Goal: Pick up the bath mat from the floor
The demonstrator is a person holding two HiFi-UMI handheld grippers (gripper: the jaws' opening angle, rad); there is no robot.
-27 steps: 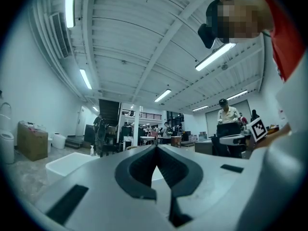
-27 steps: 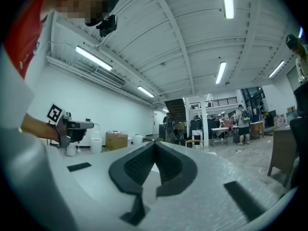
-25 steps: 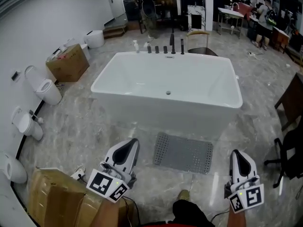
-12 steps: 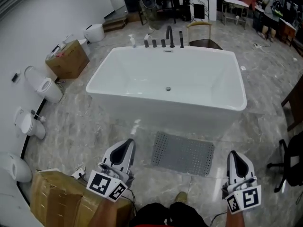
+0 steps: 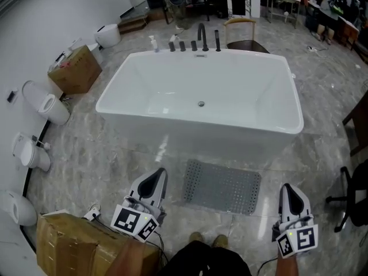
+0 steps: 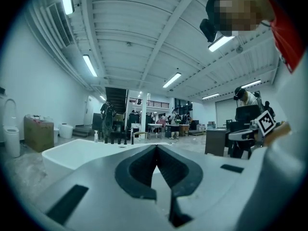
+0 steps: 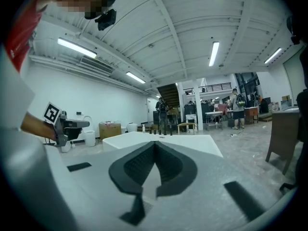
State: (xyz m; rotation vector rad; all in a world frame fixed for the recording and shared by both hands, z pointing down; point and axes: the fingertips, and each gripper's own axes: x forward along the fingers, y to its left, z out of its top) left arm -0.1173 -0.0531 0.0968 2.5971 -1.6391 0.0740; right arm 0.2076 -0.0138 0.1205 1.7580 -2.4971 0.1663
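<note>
Both left gripper (image 5: 158, 172) and right gripper (image 5: 286, 187) fingers closed, empty; bath mat (image 5: 222, 186) parallels bathtub (image 5: 195, 132).

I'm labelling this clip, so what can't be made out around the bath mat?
Bath mat: absent from both gripper views, which look level over the bathtub.
Mat's underside: hidden against the floor, head view.
Cardboard box: cut off by head view's bottom edge.
Bottle beside the taps: too small to identify.

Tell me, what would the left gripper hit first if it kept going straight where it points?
Probably the tub: the left gripper, jaws shut, points roughly level at its near wall. The mat lies lower, to its right, off that line. Depth is hard to judge.
</note>
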